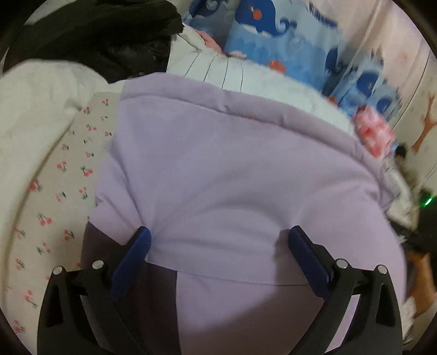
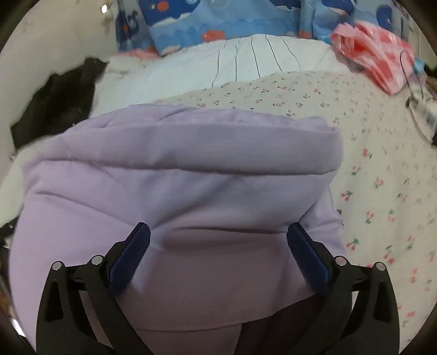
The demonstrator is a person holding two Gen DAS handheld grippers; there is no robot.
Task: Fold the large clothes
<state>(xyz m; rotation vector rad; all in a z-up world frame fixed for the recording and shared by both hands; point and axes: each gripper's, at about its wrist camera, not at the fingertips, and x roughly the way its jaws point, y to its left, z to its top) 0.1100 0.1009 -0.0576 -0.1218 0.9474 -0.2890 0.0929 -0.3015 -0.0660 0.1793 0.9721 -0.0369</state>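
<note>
Cherry-print bedsheet (image 2: 382, 169) covers the bed, with a whale-pattern blue pillow (image 2: 218, 24) and a black garment (image 2: 54, 109) at the far side. On the sheet lies the lilac padded jacket (image 1: 232, 177), folded over into a thick bundle. Both the left claw (image 1: 218, 240) and right claw (image 2: 218, 237) hover spread wide over its near edge, gripping nothing

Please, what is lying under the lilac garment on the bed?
The lilac garment lies on a cherry-print sheet, which shows beside it; a pale striped cover shows beyond. What lies directly beneath its middle is covered and cannot be seen.
</note>
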